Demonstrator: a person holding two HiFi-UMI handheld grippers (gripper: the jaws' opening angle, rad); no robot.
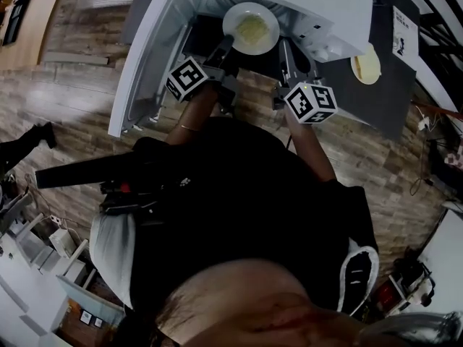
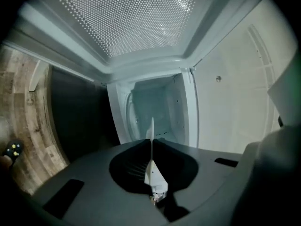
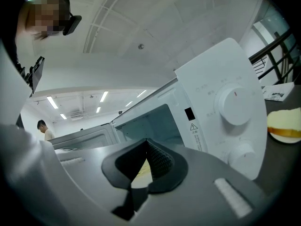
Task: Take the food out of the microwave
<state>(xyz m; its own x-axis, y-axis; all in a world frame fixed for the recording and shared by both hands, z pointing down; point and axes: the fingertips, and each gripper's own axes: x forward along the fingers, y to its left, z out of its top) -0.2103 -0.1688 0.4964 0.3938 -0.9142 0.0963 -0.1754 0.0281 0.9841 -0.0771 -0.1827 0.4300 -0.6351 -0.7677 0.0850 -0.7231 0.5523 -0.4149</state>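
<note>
A white plate [image 1: 251, 27] with yellow food hangs at the mouth of the open white microwave [image 1: 325, 6], carried between both grippers. My left gripper [image 1: 226, 43] is shut on the plate's left rim. In the left gripper view that rim shows edge-on as a thin white blade [image 2: 151, 135] pinched between the jaws of the left gripper [image 2: 151, 142], with the empty microwave cavity [image 2: 157, 105] beyond. My right gripper [image 1: 283, 47] is shut on the right rim. In the right gripper view, the plate's pale yellow edge [image 3: 142, 171] shows between the closed pads of the right gripper [image 3: 146, 157].
The microwave door [image 1: 141, 56] stands open to the left. A second plate of yellow food [image 1: 367, 65] lies on the dark table [image 1: 394, 100] right of the microwave, beside its control knobs [image 3: 233, 105]. Wooden floor lies below. A person [image 3: 43, 128] stands far off.
</note>
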